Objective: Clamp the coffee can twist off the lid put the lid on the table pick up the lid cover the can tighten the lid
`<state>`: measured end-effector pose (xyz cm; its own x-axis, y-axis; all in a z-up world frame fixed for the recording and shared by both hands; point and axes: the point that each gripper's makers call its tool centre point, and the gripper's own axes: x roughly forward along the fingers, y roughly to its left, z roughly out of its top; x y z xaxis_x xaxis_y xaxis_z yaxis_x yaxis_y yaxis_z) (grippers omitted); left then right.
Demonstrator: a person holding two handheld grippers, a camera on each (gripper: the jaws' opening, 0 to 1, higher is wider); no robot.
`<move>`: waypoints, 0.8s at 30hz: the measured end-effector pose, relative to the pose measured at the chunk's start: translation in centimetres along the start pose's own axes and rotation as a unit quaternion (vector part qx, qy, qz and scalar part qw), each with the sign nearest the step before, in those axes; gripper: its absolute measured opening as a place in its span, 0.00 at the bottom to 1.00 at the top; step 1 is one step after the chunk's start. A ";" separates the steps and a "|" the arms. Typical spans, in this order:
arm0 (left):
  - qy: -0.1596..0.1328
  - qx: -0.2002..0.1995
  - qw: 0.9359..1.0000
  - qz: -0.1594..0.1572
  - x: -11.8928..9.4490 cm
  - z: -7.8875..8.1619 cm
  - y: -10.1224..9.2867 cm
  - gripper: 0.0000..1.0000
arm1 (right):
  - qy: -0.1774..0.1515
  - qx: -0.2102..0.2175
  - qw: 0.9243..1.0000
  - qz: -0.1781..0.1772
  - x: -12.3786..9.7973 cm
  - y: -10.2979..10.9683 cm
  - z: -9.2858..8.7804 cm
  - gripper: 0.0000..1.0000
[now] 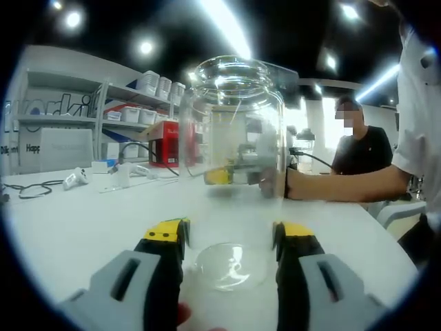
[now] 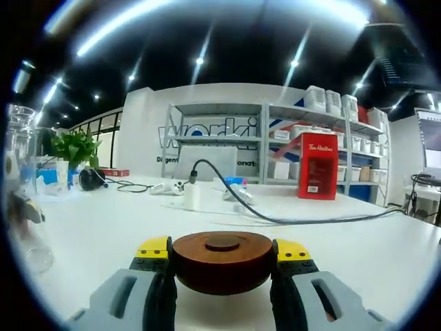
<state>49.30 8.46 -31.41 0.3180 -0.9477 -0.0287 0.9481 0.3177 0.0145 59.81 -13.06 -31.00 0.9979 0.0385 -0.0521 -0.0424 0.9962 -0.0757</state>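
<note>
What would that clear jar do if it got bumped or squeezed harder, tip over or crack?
The jar looks like clear glass, so probably stiff, slick and breakable under hard pressure. It appears empty and tall, so a bump high up might tip it, though the left gripper brackets its base with both jaws. The brown lid, round and low, sits between the right gripper jaws.

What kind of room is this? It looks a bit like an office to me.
Probably a lab or workshop in an open-plan workspace. Metal shelving holds rows of white storage bins, cables trail across a long white table, and strip lights run along a dark ceiling.
</note>
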 end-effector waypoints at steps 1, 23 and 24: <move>0.000 0.000 1.000 0.000 0.0 0.0 0.0 0.43 | 0.003 -0.002 1.000 0.001 0.1 0.0 -0.1 0.48; 0.000 0.001 1.000 0.000 0.0 0.0 -0.1 0.43 | 0.047 -0.018 0.999 0.003 0.4 0.4 -1.8 0.48; 0.000 0.001 1.000 0.000 0.0 0.0 -0.1 0.43 | 0.048 -0.019 0.999 0.003 0.4 0.4 -1.8 0.48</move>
<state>49.21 8.46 -31.42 0.3173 -0.9479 -0.0295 0.9483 0.3169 0.0172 60.08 -12.78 -32.86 0.9885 0.0359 -0.1469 -0.0526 0.9923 -0.1119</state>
